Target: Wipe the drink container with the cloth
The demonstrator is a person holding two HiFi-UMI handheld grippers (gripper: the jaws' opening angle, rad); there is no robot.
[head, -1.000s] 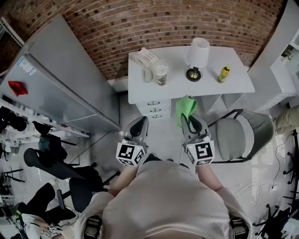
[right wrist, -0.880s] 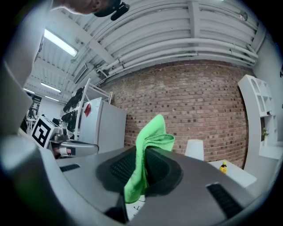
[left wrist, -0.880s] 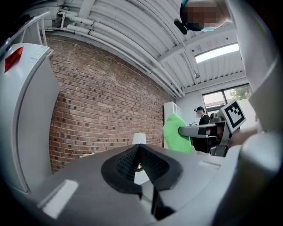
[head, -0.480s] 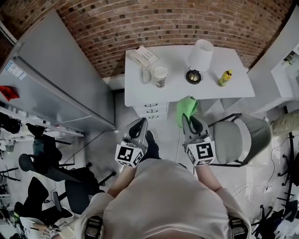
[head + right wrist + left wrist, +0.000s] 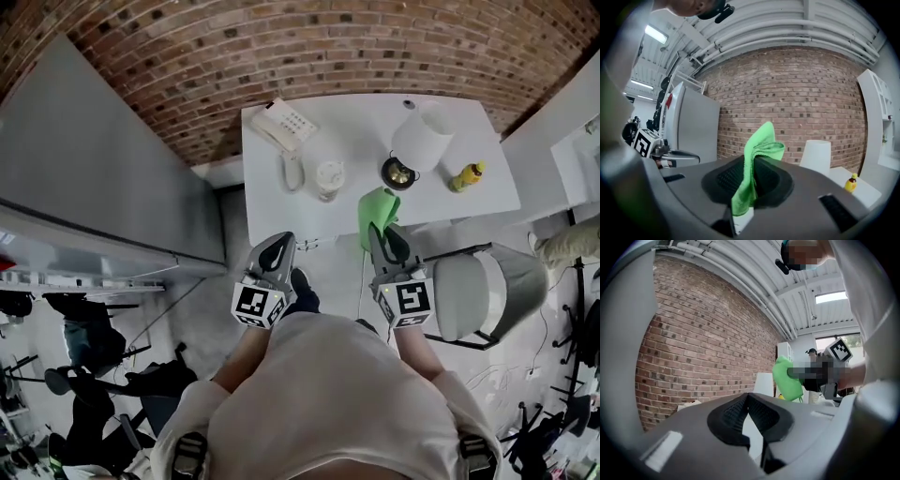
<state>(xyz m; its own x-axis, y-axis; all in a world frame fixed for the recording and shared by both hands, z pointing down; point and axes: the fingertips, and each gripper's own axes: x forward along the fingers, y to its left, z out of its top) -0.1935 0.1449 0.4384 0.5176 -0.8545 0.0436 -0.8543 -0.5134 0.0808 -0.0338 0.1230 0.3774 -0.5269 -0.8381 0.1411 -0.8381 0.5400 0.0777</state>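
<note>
While the right tool (image 5: 382,232) is clamped on the green cloth (image 5: 378,210), with a folded tuft standing up past its tips and a tail hanging below them, I count this as the approach: nothing on the white counter (image 5: 356,122) is being touched yet. The left tool (image 5: 278,248) is pinched together with nothing in it, and both hang short of the counter's near edge.

To do this well, I would open the left tool and use it to steady the container low on its body. Then I'd lead with the loose tuft, not the hard tips, so that only fabric rubs the surface. I'd also come in clear of the white lamp (image 5: 422,141), which looks easy to knock.

Two things could be the drink container, and I cannot tell which is meant. A pale lidded cup (image 5: 329,178) stands upright near the counter's front, just beside the handset of the white phone (image 5: 284,125) and nearest the cloth. A small yellow bottle (image 5: 467,175) with a darker cap stands upright at the right end, past the lamp. Both look light enough to tip under a sideways wipe.
</note>
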